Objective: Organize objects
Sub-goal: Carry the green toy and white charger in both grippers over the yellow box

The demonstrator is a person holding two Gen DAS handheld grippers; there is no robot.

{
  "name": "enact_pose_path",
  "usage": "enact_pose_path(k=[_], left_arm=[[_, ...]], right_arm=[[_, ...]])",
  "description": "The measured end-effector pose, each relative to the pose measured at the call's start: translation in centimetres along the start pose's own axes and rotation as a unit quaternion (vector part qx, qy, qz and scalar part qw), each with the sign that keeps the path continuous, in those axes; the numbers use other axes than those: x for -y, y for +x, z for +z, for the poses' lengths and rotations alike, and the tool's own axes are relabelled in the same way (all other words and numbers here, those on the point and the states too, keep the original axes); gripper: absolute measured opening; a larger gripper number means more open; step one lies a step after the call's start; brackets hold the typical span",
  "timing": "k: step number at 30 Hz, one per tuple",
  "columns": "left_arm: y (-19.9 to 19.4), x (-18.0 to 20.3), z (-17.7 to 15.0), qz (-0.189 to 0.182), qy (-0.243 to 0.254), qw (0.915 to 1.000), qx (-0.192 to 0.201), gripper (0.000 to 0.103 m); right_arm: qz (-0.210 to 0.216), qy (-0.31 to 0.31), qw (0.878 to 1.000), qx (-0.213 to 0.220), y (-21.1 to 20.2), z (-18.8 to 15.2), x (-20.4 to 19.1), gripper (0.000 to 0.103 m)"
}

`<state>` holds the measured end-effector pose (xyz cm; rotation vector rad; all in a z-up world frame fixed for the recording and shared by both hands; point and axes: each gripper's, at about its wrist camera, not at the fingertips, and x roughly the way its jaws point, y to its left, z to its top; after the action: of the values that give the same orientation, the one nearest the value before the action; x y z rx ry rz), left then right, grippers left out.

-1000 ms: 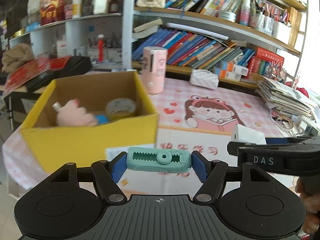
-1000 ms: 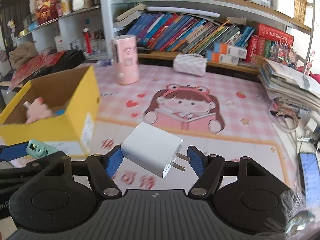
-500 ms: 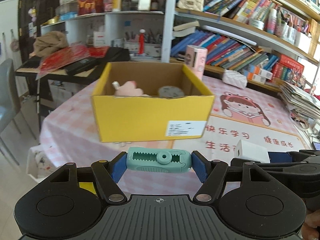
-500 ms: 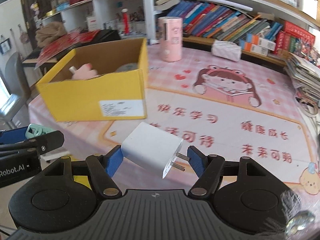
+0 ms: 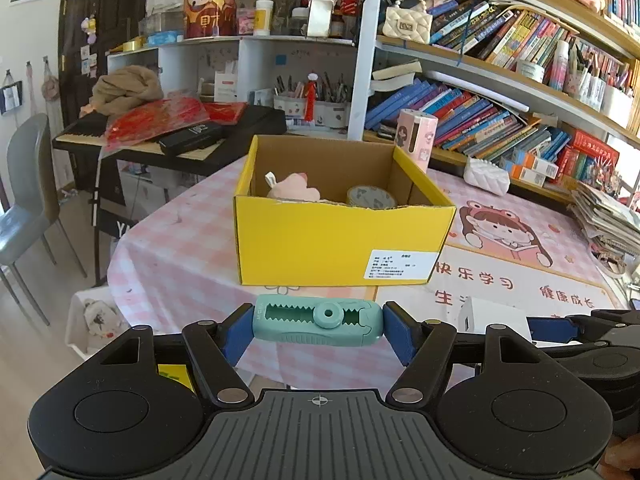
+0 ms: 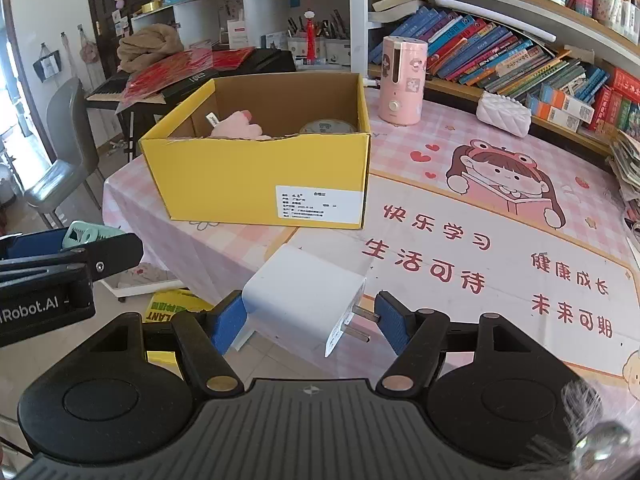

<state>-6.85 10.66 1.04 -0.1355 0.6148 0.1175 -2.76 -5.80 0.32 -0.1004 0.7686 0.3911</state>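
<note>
Jaws of the left gripper point(image 5: 318, 326) pinch a teal toothed clip point(image 5: 318, 322) lengthwise; the right gripper point(image 6: 308, 316) clamps a white plug adapter point(image 6: 300, 294), prongs toward 4 o'clock. At 12 o'clock on the table point(image 6: 440, 208) sits a yellow box point(image 6: 256, 176) holding a pink plush point(image 6: 238, 128) and tape roll point(image 6: 326, 127).
</note>
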Motion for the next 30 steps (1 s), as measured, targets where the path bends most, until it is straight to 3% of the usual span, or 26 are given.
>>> enact_pose_path(k=[8,19,30], left_arm=[[-0.9,-0.1,0.2,-0.002,-0.001,0.9999,0.015,0.069],[-0.2,0.7,0.3,-0.01,-0.001,0.9999,0.006,0.069],[1.8,0.4,2.7,0.022,-0.008,0.9996,0.012,0.069]], right_arm=[[0.002,-0.014,1.0,0.005,-0.7,-0.1,-0.6,0.068],[-0.006,-0.015,1.0,0.003,-0.9,-0.2,0.1,0.068],[0.017,-0.027,0.999,0.014,1.1,2.4,0.4,0.068]])
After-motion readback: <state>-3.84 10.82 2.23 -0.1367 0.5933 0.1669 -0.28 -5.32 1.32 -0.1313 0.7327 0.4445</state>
